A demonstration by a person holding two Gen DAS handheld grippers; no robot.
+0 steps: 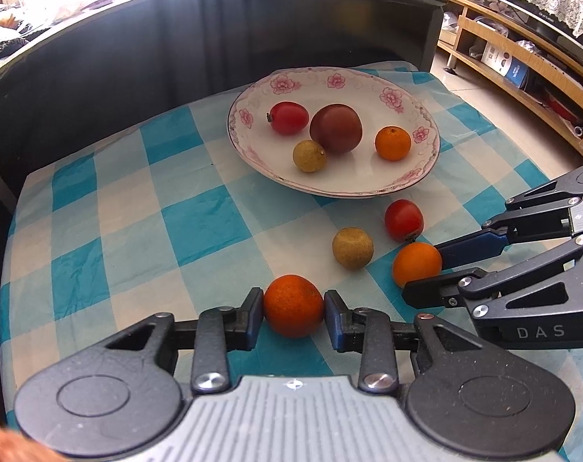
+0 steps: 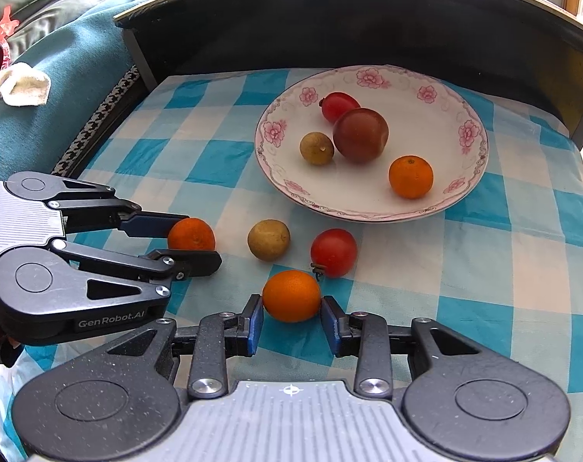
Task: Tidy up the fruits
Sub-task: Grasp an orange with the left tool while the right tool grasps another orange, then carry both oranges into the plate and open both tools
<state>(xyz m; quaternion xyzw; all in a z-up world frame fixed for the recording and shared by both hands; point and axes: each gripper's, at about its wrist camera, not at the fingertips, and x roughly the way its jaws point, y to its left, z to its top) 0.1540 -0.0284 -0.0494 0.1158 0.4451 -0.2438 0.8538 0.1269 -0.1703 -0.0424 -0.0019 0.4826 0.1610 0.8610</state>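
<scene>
Tools are each clamping an orange: left tool (image 1: 293,313) on the darker orange (image 1: 293,310), right tool (image 2: 291,319) on the paler orange (image 2: 291,295); lifting to the far plate (image 1: 426,115) comes next.

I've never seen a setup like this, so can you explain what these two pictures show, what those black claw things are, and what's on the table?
The black claws are hand-held two-finger grippers, one in each of a person's hands, each carrying a camera that looks along its fingers. One picture comes from the left gripper, closed around a darker orange; the other from the right gripper, closed around a lighter orange. Each also appears at the side of the other's view. On the checked cloth lie a red tomato and a small brownish fruit. The flowered plate holds four more fruits.
</scene>
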